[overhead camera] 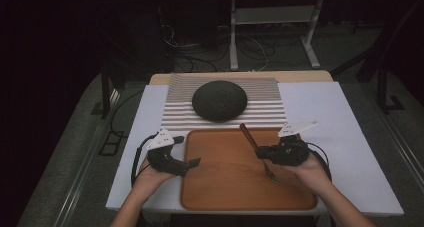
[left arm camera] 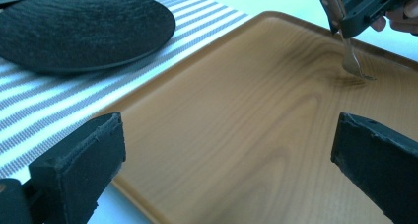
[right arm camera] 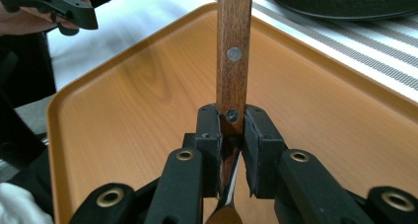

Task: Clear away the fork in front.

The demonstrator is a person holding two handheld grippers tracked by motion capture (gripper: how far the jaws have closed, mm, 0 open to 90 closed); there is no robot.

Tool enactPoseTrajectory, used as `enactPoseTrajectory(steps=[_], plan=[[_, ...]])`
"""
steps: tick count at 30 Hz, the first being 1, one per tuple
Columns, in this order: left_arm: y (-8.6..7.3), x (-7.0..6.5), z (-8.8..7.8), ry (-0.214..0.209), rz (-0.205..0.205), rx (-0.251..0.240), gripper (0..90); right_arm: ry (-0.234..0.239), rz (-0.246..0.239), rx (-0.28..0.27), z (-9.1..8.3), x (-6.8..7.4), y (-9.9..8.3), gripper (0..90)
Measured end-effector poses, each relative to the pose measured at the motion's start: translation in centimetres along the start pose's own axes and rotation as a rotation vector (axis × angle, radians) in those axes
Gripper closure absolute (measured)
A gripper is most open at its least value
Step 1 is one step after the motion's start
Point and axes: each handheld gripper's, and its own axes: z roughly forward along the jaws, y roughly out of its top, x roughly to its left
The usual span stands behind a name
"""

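One tabletop [overhead camera: 320,107] carries the work area, covered by a white sheet. Ahead of both hand-held grippers lies one striped mat [overhead camera: 175,112], and on it rests one dark round plate [overhead camera: 219,100], textured and low-domed. The left gripper view shows the same plate [left arm camera: 79,29] up and to the left of that gripper's jaws.

One wooden tray [overhead camera: 225,187] sits on the near side of the mat, between the two hand-held grippers (its raised rim runs just beside the mat's near edge). The tray [left arm camera: 236,135] lies directly under and ahead of the left jaws, and the tray [right arm camera: 123,115] likewise lies under the right jaws.

There are two hand-held grippers. The left hand-held gripper [overhead camera: 192,163] hangs at the tray's left rim; its two jaws are spread wide with nothing between them, as the left gripper view confirms.

The right hand-held gripper [overhead camera: 261,154] is over the right half of the tray. Its jaws are pressed together on one fork [overhead camera: 257,149], pinching it at the base of the wooden handle.

The fork [right arm camera: 234,51] runs straight away from the jaws handle-first, with two rivets visible on the handle. The metal tine end points down and back toward the person; in the left gripper view the fork [left arm camera: 352,61] tines are at the tray surface, though contact cannot be confirmed.
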Motion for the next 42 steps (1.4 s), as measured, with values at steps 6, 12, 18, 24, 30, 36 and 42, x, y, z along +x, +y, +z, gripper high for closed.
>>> enactPoseTrajectory(steps=[6, 12, 18, 24, 30, 36, 42], plan=[[1.6, 0.5, 0.9, -0.014, -0.014, -0.018, 0.0, -0.015, 0.008, -0.013, 0.1, -0.4, 0.1, 77.4], [3.3, 0.5, 2.7, -0.023, 0.026, -0.009, 5.5, -0.026, 0.013, -0.013, 0.0, -0.7, 0.0, 77.4], [5.1, 0.0, 4.4, -0.045, 0.055, -0.027, 13.0, -0.032, 0.016, -0.019, -0.1, -0.9, 0.1, 77.4], [6.8, -0.9, 6.1, -0.085, 0.04, -0.042, 15.7, -0.038, 0.013, -0.02, -0.2, -0.9, 0.1, 77.4], [7.4, -2.5, 6.9, -0.137, 0.025, -0.061, 18.4, -0.044, 0.004, -0.027, -0.1, -0.8, 0.1, 77.4], [7.2, -3.5, 7.8, -0.179, -0.024, -0.05, 19.6, -0.033, -0.016, -0.035, 0.1, -0.2, 0.3, 77.4], [7.3, -4.3, 8.5, -0.206, -0.049, -0.054, 22.5, -0.012, -0.033, -0.041, 0.5, 0.5, 0.6, 77.4]])
